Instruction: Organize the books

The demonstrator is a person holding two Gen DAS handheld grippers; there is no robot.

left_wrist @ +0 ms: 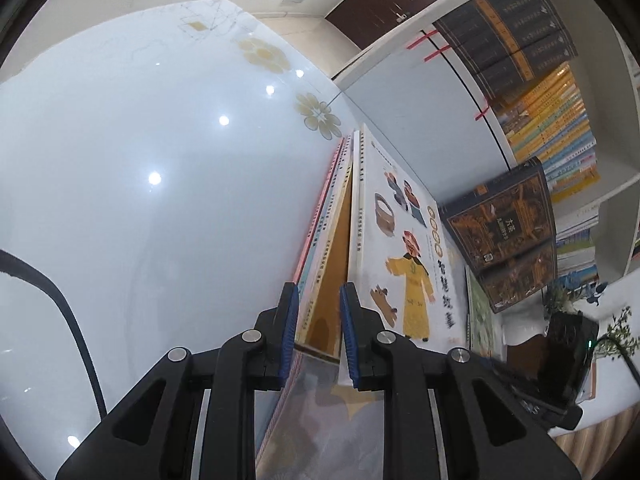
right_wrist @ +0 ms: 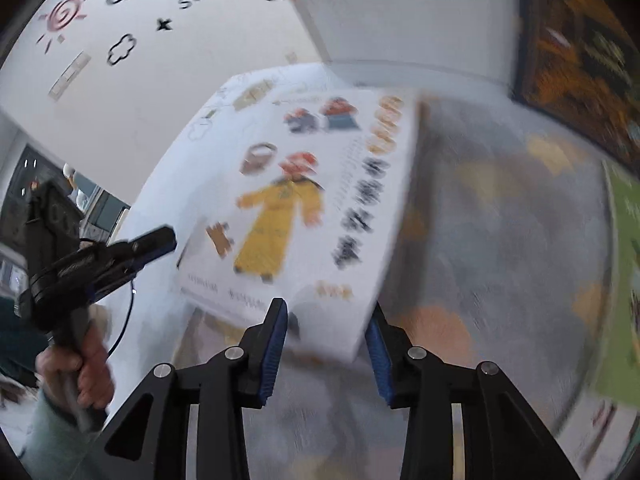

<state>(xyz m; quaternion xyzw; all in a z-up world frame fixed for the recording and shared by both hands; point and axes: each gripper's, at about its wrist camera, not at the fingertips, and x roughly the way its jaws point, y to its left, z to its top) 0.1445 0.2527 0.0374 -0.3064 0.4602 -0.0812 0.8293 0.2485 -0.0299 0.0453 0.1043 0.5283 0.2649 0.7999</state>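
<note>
Blue pads (right_wrist: 276, 344) of the right gripper (right_wrist: 326, 340) stood apart, with the near corner of a white picture book (right_wrist: 312, 200) in the gap and neither pad clearly pressing it. That book, showing a figure in a yellow robe, stretched away toward 11 o'clock over a grey patterned surface (right_wrist: 500, 240). At 9 o'clock a hand (right_wrist: 92, 368) held the left gripper (right_wrist: 160, 240), its tip just beside the book's far edge.

From the left wrist, the left gripper (left_wrist: 320, 320) had its pads only narrowly apart, with the book edges running between them; whether they pinched I could not tell. Thin books (left_wrist: 320, 240) leaned at 12 o'clock, the white book beside them at 1 o'clock. A dark brown book (left_wrist: 508, 240) stood at 2 o'clock before a shelf (left_wrist: 400, 92) of books, and a glossy white table (left_wrist: 140, 200) spread toward 10 o'clock.
</note>
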